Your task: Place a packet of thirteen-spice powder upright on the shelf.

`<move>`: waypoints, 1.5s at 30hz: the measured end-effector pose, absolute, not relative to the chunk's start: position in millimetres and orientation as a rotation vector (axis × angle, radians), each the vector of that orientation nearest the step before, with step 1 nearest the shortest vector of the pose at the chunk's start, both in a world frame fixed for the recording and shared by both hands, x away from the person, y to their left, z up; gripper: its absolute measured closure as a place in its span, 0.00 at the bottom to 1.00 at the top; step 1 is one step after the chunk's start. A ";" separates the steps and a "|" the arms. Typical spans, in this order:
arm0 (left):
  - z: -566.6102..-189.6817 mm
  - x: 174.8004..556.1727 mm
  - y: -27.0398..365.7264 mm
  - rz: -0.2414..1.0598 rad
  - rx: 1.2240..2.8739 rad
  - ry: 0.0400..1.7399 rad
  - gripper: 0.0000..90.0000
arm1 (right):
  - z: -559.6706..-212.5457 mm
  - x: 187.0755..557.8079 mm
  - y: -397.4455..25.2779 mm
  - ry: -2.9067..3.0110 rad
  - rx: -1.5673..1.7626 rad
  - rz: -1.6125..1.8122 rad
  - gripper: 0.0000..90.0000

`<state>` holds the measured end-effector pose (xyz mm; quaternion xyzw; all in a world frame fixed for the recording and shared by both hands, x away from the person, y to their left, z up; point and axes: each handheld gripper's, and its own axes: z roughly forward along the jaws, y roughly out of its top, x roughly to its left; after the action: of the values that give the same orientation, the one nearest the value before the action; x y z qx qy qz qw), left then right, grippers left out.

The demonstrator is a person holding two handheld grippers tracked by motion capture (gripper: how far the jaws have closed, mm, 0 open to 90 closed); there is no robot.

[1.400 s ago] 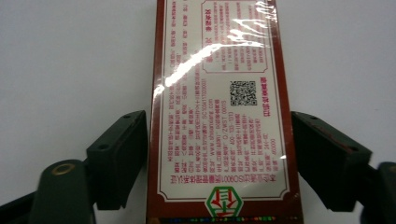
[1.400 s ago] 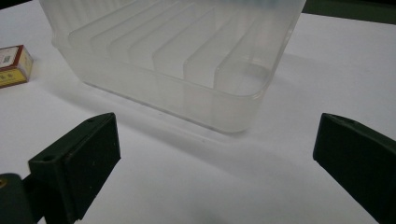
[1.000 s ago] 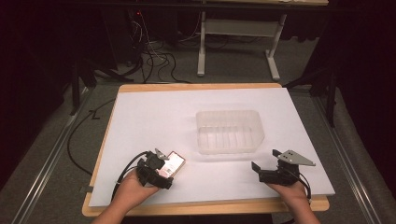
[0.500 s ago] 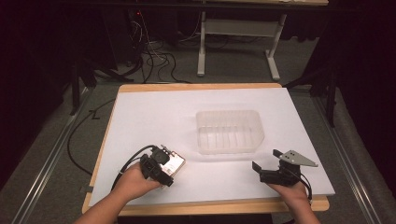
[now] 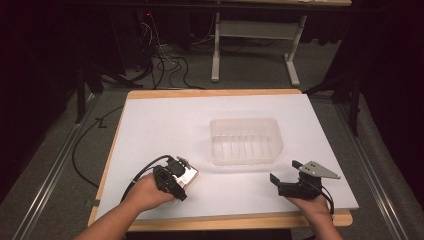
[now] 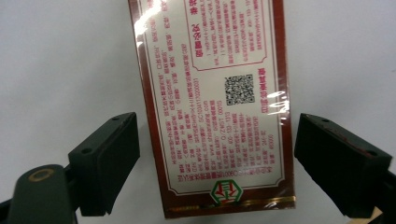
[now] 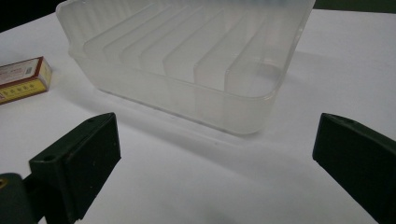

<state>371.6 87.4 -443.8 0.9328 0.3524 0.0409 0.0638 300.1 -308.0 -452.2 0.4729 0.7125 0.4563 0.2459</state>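
My left gripper (image 5: 181,176) has crept a little toward the table's far edge since a second ago, its jaws spread wide on either side of the small box (image 5: 187,175) without touching it.

Near the front edge of the table (image 5: 150,125), my left hand (image 5: 145,192) holds that gripper over the box, while my right gripper (image 5: 284,180) sits where it was near the front right corner, jaws equally wide apart and holding nothing. The left gripper view (image 6: 215,154) gives me what the high view cannot: the box (image 6: 212,102) lies flat, red-bordered, glossy-wrapped, with a QR code. Farther in, the clear ribbed plastic tub (image 5: 246,141) stands at the table's middle; the right gripper view (image 7: 215,154) shows the tub (image 7: 187,60) with the box (image 7: 23,78) lying beside it, apart.
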 end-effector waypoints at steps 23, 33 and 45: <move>-442.1 384.1 75.6 0.058 2.909 1.057 0.22 | -449.6 297.4 -309.6 1.919 1.289 1.234 0.02; -444.4 387.4 75.8 0.035 2.918 1.080 0.27 | -449.0 297.4 -311.7 1.910 1.296 1.239 0.02; -444.4 385.6 76.2 0.060 2.918 1.070 0.34 | -448.5 296.9 -312.5 1.901 1.305 1.253 0.03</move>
<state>385.6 76.2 -444.4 0.9386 0.3442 0.0193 0.0167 296.9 -312.5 -448.5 0.4807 0.7004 0.4614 0.2557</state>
